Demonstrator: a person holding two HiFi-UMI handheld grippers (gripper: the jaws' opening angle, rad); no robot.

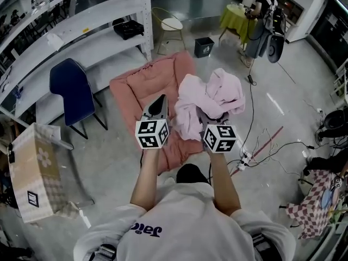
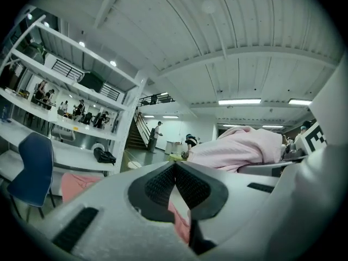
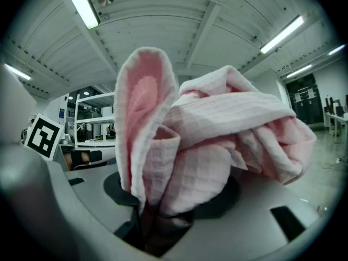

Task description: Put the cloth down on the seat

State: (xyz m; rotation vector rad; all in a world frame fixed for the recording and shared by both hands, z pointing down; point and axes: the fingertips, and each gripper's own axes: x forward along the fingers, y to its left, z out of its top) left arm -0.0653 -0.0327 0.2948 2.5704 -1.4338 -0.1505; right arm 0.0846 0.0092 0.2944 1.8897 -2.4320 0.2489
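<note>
A crumpled pale pink cloth (image 1: 209, 99) is bunched up in my right gripper (image 1: 213, 117), whose jaws are shut on its folds. In the right gripper view the cloth (image 3: 217, 135) fills the middle and hides the fingertips of that gripper (image 3: 163, 222). My left gripper (image 1: 159, 107) is shut with nothing in it, its tips meeting in the left gripper view (image 2: 175, 166), and the cloth (image 2: 239, 148) shows just to its right. Below both grippers a salmon-pink seat cushion (image 1: 136, 86) lies flat on the floor; the cloth hangs over its right part.
A dark blue chair (image 1: 73, 91) stands left of the cushion under long white shelves (image 1: 81, 20). A patterned box (image 1: 32, 170) sits at the near left. Cables and a power strip (image 1: 247, 156) trail on the floor at right. A black bin (image 1: 204, 46) and a pale chair (image 1: 168, 26) stand beyond.
</note>
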